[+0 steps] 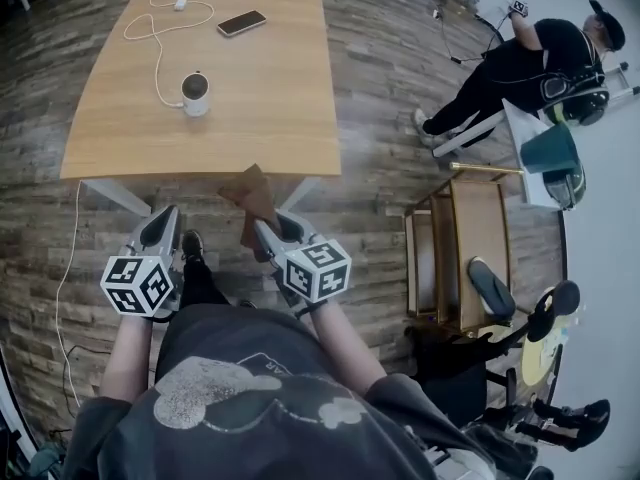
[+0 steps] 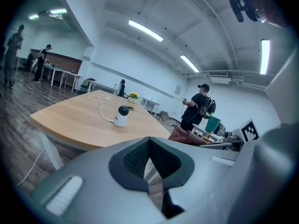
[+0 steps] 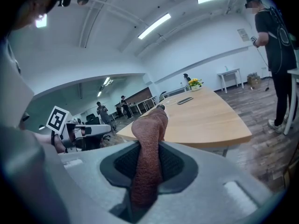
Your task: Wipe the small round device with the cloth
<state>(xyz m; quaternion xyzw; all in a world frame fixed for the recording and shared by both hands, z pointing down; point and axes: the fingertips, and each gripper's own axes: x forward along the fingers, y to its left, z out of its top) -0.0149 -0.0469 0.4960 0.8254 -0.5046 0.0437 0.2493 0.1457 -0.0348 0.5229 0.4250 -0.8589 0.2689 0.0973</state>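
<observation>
Cloth (image 1: 252,194) sits clamped in right gripper (image 1: 265,231), held low before table (image 1: 260,98); left gripper (image 1: 160,227) alongside, jaws together.

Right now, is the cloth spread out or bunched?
Bunched: the cloth is a folded wad clamped in the jaws of the right gripper.
</observation>
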